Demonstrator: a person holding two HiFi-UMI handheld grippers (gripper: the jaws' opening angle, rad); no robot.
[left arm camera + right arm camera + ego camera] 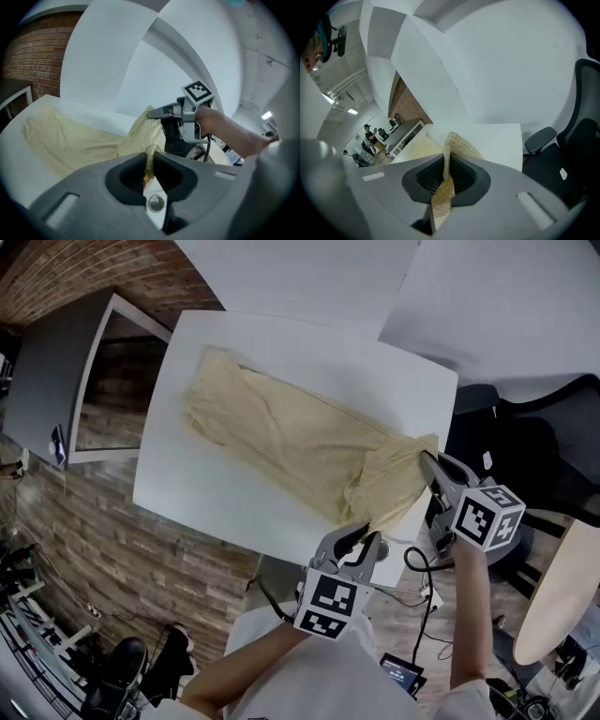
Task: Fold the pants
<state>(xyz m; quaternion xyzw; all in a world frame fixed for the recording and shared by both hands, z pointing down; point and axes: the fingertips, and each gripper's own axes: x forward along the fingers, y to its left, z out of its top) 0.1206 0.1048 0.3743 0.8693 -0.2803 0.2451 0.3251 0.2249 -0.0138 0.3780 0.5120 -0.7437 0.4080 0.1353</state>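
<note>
While the left gripper [365, 536] and right gripper [427, 461] clench their fingers on the near end of the pants [281, 437], the cloth lies along the tabletop [187, 498] toward 10 o'clock. Any fold likely carries that way — both hands equally placed.

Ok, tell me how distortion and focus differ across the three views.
Head view: even light, pants and table sharp. Left gripper view: strong fisheye, dark corners, nearest foreground soft. Right gripper view: same fisheye, the pinched pants crisp, the distance hazy.
</note>
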